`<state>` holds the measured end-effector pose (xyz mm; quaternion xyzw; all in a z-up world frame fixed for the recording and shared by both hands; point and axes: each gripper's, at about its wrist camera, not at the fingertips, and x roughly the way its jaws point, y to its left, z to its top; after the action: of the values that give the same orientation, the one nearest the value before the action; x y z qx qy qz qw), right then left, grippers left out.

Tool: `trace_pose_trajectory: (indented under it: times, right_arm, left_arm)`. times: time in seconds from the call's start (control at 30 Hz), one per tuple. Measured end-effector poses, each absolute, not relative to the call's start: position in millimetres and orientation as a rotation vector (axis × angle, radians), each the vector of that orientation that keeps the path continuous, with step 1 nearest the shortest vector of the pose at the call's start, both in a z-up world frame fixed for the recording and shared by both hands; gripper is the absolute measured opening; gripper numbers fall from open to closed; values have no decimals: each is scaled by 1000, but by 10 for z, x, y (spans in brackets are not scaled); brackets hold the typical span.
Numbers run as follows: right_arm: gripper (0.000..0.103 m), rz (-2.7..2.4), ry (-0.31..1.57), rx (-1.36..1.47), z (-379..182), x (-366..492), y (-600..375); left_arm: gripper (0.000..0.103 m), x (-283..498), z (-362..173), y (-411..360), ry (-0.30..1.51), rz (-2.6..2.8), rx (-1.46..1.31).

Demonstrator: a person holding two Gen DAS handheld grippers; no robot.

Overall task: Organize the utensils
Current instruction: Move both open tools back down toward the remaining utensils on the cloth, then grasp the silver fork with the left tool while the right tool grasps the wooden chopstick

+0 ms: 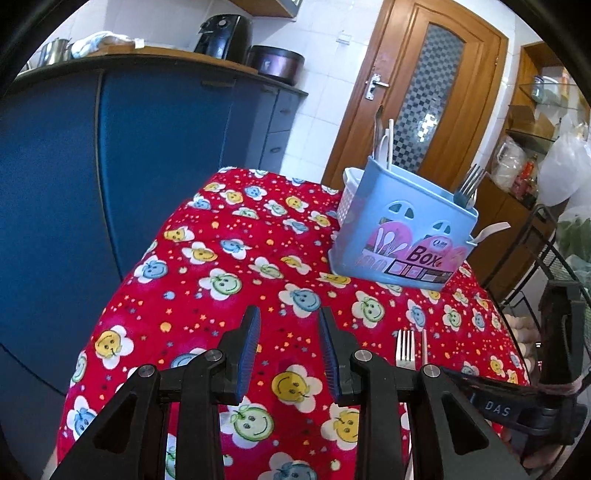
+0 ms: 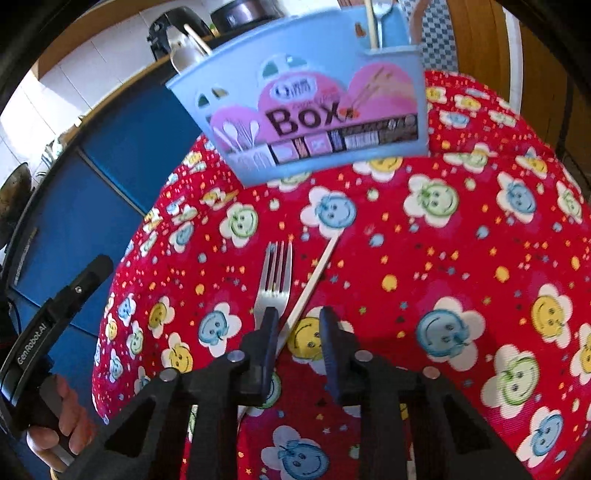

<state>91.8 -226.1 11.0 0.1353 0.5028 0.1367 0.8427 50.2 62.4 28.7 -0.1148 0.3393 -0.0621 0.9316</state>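
A light blue utensil holder (image 1: 402,236) marked "Box" stands on the red smiley-flower cloth (image 1: 221,288); it holds a fork, chopsticks and spoons. It also shows in the right wrist view (image 2: 317,99). A metal fork (image 2: 274,284) and a pale chopstick (image 2: 314,280) lie on the cloth just in front of my right gripper (image 2: 297,317), which is open and empty above their handles. The fork (image 1: 405,349) also shows in the left wrist view. My left gripper (image 1: 290,317) is open and empty over the cloth, left of the fork.
Blue cabinets (image 1: 110,155) stand left of the table, with an air fryer (image 1: 223,35) and a pot on top. A wooden door (image 1: 424,92) is behind. A wire rack with eggs (image 1: 524,332) stands at the table's right edge.
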Motion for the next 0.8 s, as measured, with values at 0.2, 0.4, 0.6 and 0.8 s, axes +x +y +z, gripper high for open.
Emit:
trace_pose_trajectory:
  times: [0.2,0.4,0.6,0.8]
  right_arm:
    - [23,282,1093,269,102,987,-2214]
    - [13,297,1114,333,69,1047,-2309]
    - [7,306,1108,400,58,1013,-2445]
    - [7,280,1075,377,147,924,-2577]
  left_arm:
    - [32,507,233,672,707,-120,-253]
    - [32,502,209,623,726,-128,-243]
    - [32,500,199,435,756,-174,-212]
    - [32,509,165,261,794,-222,-191]
